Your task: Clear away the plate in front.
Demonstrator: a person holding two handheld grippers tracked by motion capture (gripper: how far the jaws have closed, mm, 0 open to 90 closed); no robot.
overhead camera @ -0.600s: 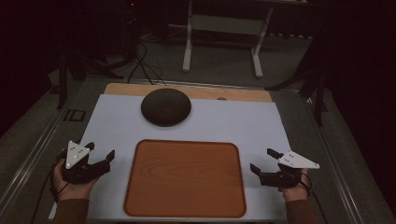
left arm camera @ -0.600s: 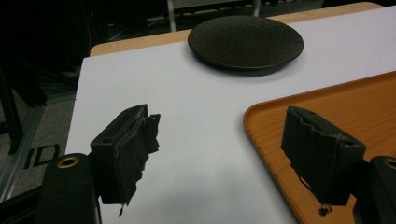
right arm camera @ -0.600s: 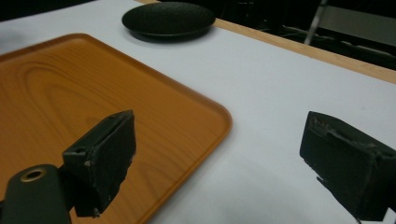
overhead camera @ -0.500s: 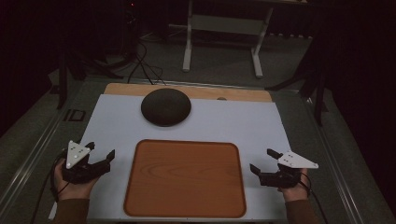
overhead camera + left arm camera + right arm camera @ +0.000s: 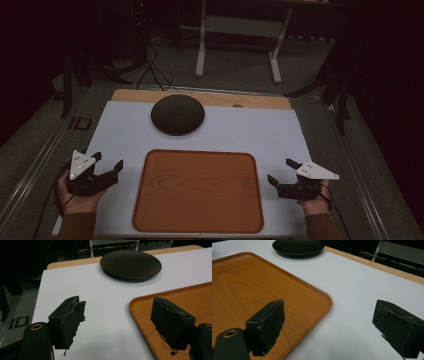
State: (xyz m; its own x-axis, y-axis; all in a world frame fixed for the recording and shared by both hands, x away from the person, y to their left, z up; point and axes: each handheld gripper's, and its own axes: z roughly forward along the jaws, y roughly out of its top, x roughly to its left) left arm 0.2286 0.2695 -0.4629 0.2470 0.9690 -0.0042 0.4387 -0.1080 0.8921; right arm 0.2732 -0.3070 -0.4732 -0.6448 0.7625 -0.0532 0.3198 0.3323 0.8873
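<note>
Two grippers, left [image 5: 107, 167] and right [image 5: 282, 172], jaws spread, empty | one wooden tray [image 5: 197, 192] | one dark plate [image 5: 178, 114]

Beyond your tongs, past the table's far wooden edge [image 5: 200, 96], you face a dim room: a grey floor [image 5: 240, 75], black cables [image 5: 150, 65] trailing ahead on your left, and a white metal stand [image 5: 240, 30] straight ahead against darkness.

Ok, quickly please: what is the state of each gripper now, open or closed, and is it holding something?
Left gripper: open, holding nothing, beside the wooden tray.
Right gripper: open, holding nothing, on the tray's other side.
</note>
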